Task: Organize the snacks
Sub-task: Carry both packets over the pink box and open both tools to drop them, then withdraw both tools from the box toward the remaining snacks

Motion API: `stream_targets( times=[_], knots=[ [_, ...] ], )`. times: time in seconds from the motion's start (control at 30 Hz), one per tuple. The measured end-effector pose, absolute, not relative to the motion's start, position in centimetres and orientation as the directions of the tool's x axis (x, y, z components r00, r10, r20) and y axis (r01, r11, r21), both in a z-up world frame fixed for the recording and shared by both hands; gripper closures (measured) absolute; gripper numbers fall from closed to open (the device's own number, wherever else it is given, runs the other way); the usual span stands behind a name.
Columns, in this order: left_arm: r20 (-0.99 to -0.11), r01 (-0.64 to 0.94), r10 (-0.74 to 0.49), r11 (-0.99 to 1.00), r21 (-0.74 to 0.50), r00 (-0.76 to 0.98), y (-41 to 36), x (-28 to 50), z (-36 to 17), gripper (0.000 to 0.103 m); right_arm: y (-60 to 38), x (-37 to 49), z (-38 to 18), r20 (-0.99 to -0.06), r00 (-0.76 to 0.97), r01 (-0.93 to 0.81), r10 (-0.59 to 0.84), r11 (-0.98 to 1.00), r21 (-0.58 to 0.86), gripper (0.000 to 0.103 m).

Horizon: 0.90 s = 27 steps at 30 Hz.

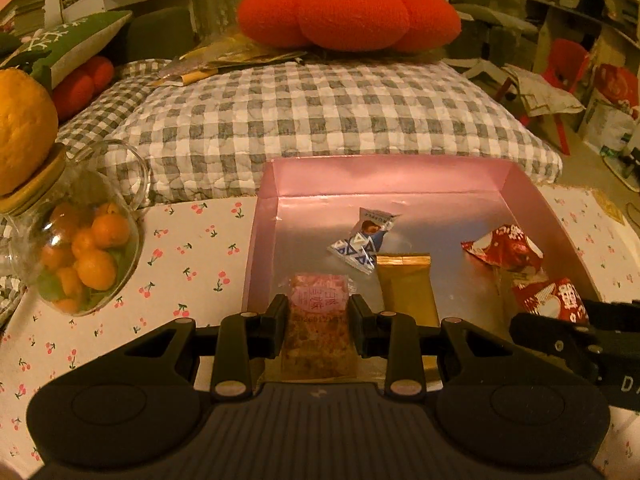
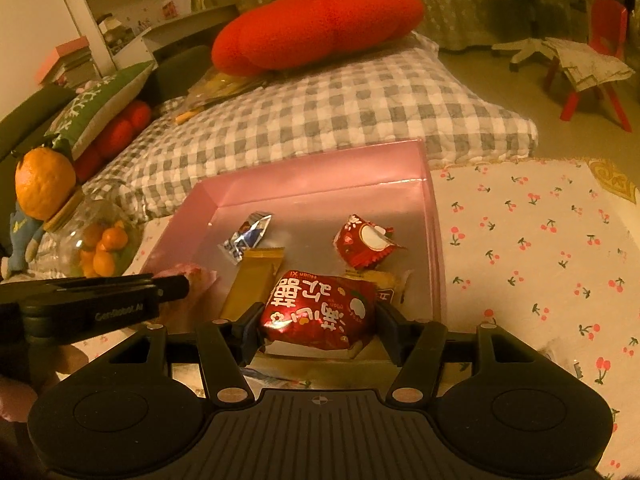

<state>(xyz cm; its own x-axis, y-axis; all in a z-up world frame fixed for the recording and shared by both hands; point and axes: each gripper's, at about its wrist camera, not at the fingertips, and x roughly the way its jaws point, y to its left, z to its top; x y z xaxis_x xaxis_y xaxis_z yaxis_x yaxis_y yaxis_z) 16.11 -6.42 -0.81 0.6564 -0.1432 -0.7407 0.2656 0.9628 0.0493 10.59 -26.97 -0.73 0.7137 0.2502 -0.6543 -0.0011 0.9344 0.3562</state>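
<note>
Left gripper (image 1: 319,316) clamps a pink snack pack (image 1: 319,320) at near edge of pink box (image 1: 256,248). Right gripper (image 2: 318,326) has a red snack pack (image 2: 320,312) between its jaws, right pad looks slightly off it; grip unclear. Blue-white candy (image 1: 362,246) and gold bar (image 1: 406,288) lie inside box.

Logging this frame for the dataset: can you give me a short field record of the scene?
surface: cherry-print cloth
container: pink box, open
in box: blue-white sweet, gold bar, red packet
left hand-held gripper: shut on pink snack, at the box's near edge
right hand-held gripper: jaws flank big red packet at the near edge; grip unclear
beside box: jar of small oranges
behind: checked cushion
</note>
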Motion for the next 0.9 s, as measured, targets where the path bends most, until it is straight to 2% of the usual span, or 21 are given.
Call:
stream_targets(
  times=[0.2,0.33,0.47,0.9],
  knots=[
    [-0.723,0.269,-0.147,0.962,0.055,0.675,-6.6,16.2,-0.8,0.072,-27.5,10.6,-0.5,-0.642,0.717,0.01,0.271,0.917,0.398,0.034],
    [-0.71,0.269,-0.139,0.96,0.073,0.69,-6.7,16.0,-0.5,0.056,-28.0,10.6,-0.2,-0.631,0.723,0.023,0.281,0.903,0.429,0.024],
    [-0.707,0.265,-0.127,0.96,0.089,0.696,-6.7,15.7,-0.2,0.044,-28.3,10.4,0.1,-0.631,0.723,0.031,0.282,0.899,0.437,0.021],
    [-0.713,0.296,-0.145,0.951,0.091,0.686,-5.9,13.5,0.4,0.025,-28.0,9.0,1.4,-0.634,0.73,0.021,0.255,0.919,0.393,0.016]
  ],
)
